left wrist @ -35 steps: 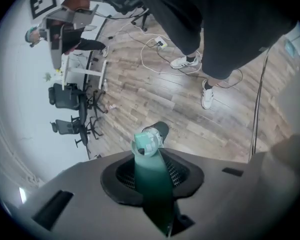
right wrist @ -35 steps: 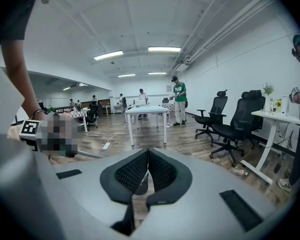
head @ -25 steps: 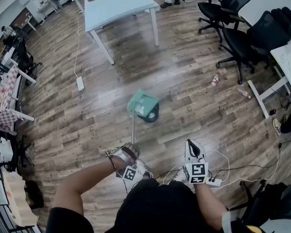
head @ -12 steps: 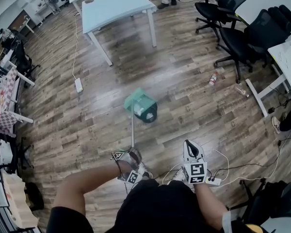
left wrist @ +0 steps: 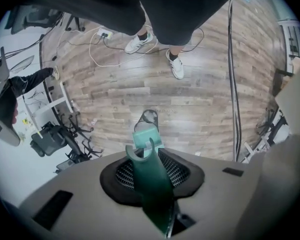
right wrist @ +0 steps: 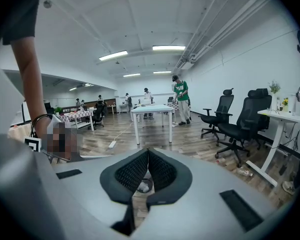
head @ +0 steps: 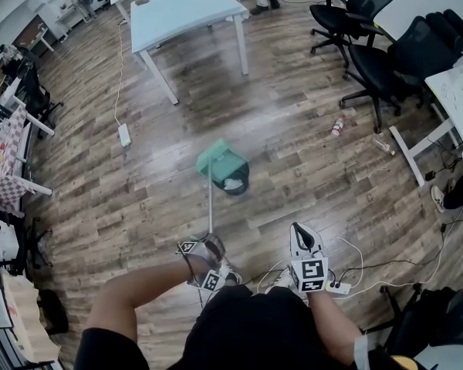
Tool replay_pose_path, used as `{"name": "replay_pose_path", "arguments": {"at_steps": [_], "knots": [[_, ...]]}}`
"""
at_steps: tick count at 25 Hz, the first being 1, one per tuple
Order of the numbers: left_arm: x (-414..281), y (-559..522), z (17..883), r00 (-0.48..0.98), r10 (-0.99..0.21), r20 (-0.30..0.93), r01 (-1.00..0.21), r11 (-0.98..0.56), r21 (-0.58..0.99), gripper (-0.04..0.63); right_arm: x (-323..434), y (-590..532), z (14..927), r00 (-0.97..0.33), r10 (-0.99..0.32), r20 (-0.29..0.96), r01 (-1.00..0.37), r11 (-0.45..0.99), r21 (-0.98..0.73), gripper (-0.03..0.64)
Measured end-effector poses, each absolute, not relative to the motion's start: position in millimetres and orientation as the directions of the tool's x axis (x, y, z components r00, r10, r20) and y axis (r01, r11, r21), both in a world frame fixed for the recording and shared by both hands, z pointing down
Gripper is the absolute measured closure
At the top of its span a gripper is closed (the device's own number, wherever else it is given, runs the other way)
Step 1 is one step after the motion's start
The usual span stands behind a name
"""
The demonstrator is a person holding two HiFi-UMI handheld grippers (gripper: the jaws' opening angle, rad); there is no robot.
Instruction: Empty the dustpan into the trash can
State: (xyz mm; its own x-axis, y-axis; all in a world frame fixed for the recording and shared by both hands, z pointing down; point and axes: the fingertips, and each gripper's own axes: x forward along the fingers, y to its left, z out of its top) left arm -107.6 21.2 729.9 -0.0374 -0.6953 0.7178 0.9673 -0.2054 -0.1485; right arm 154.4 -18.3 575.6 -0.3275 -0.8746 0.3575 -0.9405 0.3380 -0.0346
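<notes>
Dustpan (head: 216,160) tipped further over the trash can (head: 245,179) as I rolled my left gripper (head: 207,245), clamped on its handle (head: 210,206); dumping looked underway, right gripper (head: 301,231) closed, empty.

Right claw (right wrist: 148,153) jaws together, empty, trash can (right wrist: 143,186) glimpsed behind them, white table (right wrist: 152,109), 2 black chairs (right wrist: 241,129) beyond

The left gripper (head: 208,247) sat at the end of a bare forearm (head: 139,287) reaching in from the lower left, tilted downward, its jaws clamped on a green handle (left wrist: 151,176). The right gripper (head: 305,233) was held near it, close to the body, pointing ahead — jaws closed tip to tip, nothing between them.
</notes>
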Motion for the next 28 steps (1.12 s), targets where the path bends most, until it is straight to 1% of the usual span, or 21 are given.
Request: {"name": "replay_pose_path", "arguments": {"at_steps": [4,8,12,17,21,24,26,28], "knots": [[-100,13,724,-0.011,-0.682,0.731,0.929,-0.278,-0.246,0.499,153,-18,577,-0.334,-0.869,0.365,-0.937,0.347,-0.033,0.592],[-98,1,711,0.010,-0.657,0.754,0.847,-0.395,-0.355,0.499,145,-18,576,-0.349,-0.864,0.362,-0.932,0.361,-0.034,0.594],[-99,-13,696,0.031,-0.643,0.765,0.728,-0.510,-0.458,0.500,136,-21,576,-0.366,-0.858,0.360,-0.924,0.380,-0.033,0.594],[-100,-29,676,0.068,-0.643,0.763,0.530,-0.625,-0.573,0.500,122,-22,575,-0.393,-0.846,0.360,-0.912,0.410,-0.030,0.592],[-105,-43,663,0.087,-0.653,0.752,0.325,-0.695,-0.641,0.500,113,-22,575,-0.410,-0.837,0.362,-0.902,0.430,-0.029,0.594],[-109,-56,651,0.093,-0.666,0.740,0.143,-0.726,-0.672,0.500,107,-23,573,-0.422,-0.830,0.364,-0.895,0.445,-0.024,0.594],[-114,-64,641,0.109,-0.677,0.728,-0.009,-0.733,-0.680,0.500,103,-22,573,-0.428,-0.826,0.367,-0.891,0.453,-0.019,0.592],[-120,-73,630,0.124,-0.689,0.714,-0.201,-0.722,-0.662,0.499,100,-22,573,-0.433,-0.822,0.370,-0.888,0.460,-0.016,0.594]]}}
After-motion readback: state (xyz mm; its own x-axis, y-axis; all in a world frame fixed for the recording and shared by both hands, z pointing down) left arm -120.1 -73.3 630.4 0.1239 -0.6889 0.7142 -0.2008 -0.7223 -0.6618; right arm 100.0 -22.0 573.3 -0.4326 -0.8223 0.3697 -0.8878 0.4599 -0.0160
